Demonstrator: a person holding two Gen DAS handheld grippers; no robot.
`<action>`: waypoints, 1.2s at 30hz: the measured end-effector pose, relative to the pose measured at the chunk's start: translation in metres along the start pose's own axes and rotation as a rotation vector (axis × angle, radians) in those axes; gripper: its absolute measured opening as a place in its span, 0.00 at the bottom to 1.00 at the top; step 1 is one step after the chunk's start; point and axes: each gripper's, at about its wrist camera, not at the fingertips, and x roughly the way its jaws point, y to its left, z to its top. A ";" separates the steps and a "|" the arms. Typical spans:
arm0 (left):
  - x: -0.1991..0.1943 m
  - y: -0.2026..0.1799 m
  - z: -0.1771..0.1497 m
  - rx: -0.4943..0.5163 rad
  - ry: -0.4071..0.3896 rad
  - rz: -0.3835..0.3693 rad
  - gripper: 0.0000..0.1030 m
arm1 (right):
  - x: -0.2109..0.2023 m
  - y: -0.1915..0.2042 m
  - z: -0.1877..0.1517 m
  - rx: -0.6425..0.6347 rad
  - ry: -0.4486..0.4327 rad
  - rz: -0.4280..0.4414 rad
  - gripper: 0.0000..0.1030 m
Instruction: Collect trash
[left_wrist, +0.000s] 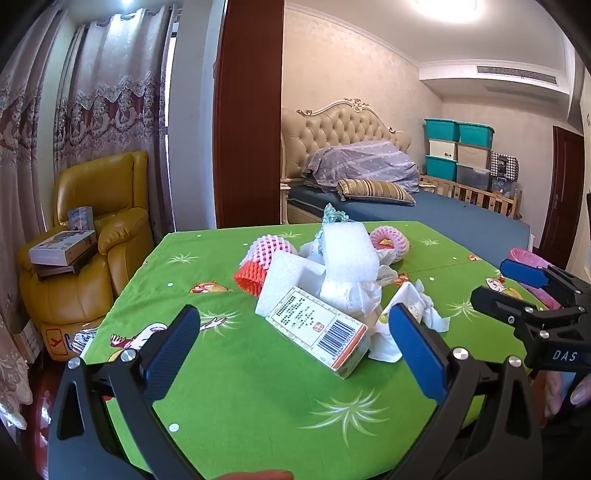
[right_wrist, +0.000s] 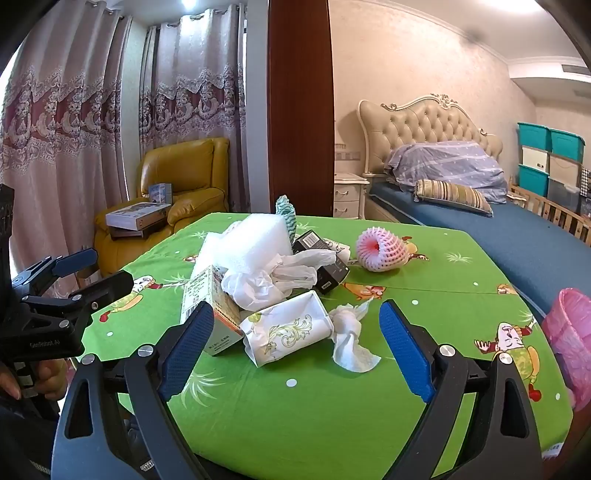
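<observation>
Hovering over a heap of trash

Both tools hang above the near edge of the green surface (left_wrist: 258, 387), empty. The left tool (left_wrist: 295, 347) and right tool (right_wrist: 295, 347) each stand spread wide. Mid-surface lies the trash: a barcoded box (left_wrist: 319, 326), white foam (left_wrist: 349, 251), tissue pack (right_wrist: 288, 332), crumpled tissue (right_wrist: 349, 341). A pink bag (right_wrist: 570, 332) sits at the right edge.

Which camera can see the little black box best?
The right wrist view. There the black box shows its label and side, lying behind the crumpled white plastic. In the left wrist view I cannot see it; the white foam and plastic seem to hide it.
</observation>
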 end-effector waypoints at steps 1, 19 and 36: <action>-0.003 0.001 -0.001 0.000 0.000 0.000 0.96 | 0.000 0.000 0.000 0.000 0.000 0.000 0.83; -0.004 0.001 -0.002 0.000 0.002 -0.001 0.96 | 0.000 0.000 0.000 0.002 0.004 0.003 0.83; -0.005 0.001 -0.002 0.000 0.001 -0.001 0.96 | 0.000 0.001 0.000 0.003 0.004 0.004 0.83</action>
